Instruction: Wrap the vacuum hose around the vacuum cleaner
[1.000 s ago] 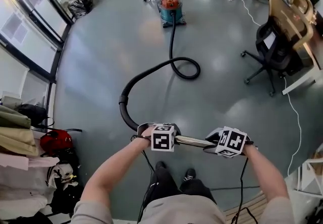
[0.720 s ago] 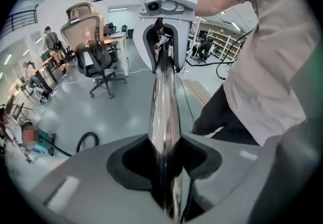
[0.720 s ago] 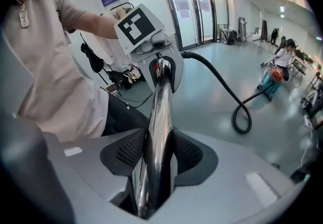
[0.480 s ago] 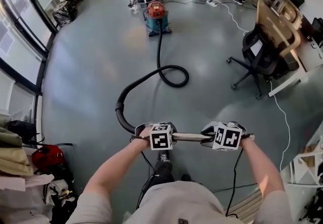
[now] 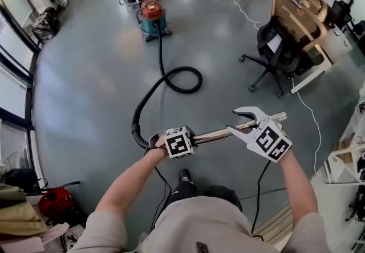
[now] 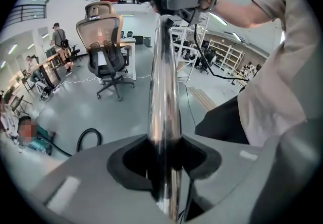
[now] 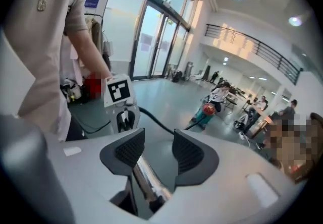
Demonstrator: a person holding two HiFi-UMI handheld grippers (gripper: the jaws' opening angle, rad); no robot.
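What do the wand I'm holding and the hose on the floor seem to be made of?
The wand looks like polished metal, probably chrome-plated steel or aluminium; it mirrors its surroundings in bright streaks. The hose is matte black, likely flexible plastic or rubber; it lies in a loose loop on the floor.

The vacuum hose (image 5: 136, 125) is seen as black, and the vacuum cleaner (image 5: 153, 16) as teal with an orange-red top. The metal tube (image 5: 214, 135) is shiny silver. The left gripper (image 5: 188, 137) and the right gripper (image 5: 246, 122) are coloured light grey, with black ribbed pads on the fingers (image 7: 125, 150). Each cube (image 5: 178, 143) is white and printed with black square markers. The floor (image 5: 102, 64) is grey-blue.
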